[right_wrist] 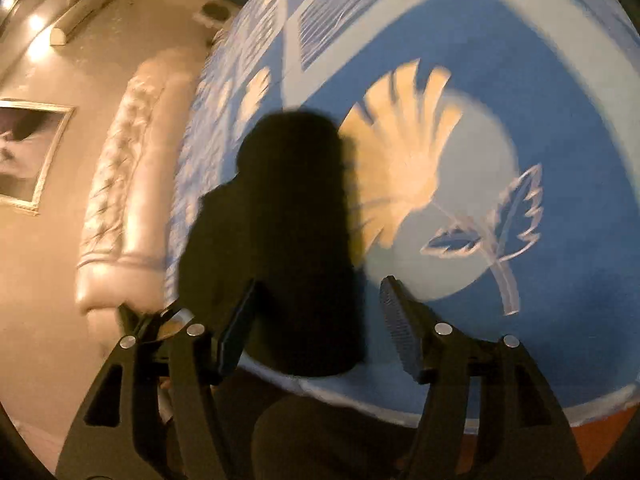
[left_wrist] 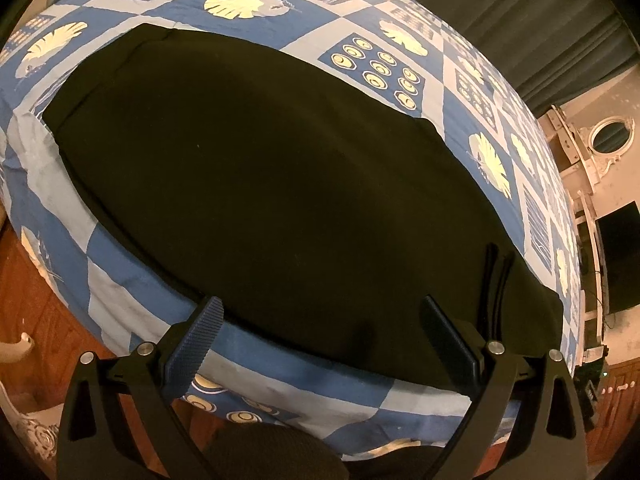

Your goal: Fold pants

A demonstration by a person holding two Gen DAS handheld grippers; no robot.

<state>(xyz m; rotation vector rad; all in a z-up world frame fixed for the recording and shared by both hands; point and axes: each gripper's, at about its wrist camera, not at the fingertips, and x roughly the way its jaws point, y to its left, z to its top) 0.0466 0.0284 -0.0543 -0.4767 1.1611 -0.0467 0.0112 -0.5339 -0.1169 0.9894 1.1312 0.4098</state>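
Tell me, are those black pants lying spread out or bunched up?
Spread out: the black pants lie flat as one smooth dark sheet on the patterned bedspread. Fold layers cannot be told.

Black pants (left_wrist: 280, 184); blue-white checked bedspread (left_wrist: 360, 28), seemingly cream leaves.

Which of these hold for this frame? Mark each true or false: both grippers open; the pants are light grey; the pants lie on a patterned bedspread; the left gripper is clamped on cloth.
1. Both grippers are open. True: the left gripper and the right gripper both have their fingers spread.
2. The pants are light grey. False: the pants are black.
3. The pants lie on a patterned bedspread. True: they lie spread flat on the blue and white bedspread.
4. The left gripper is clamped on cloth. False: its jaws stand apart at the pants' near edge, holding nothing.
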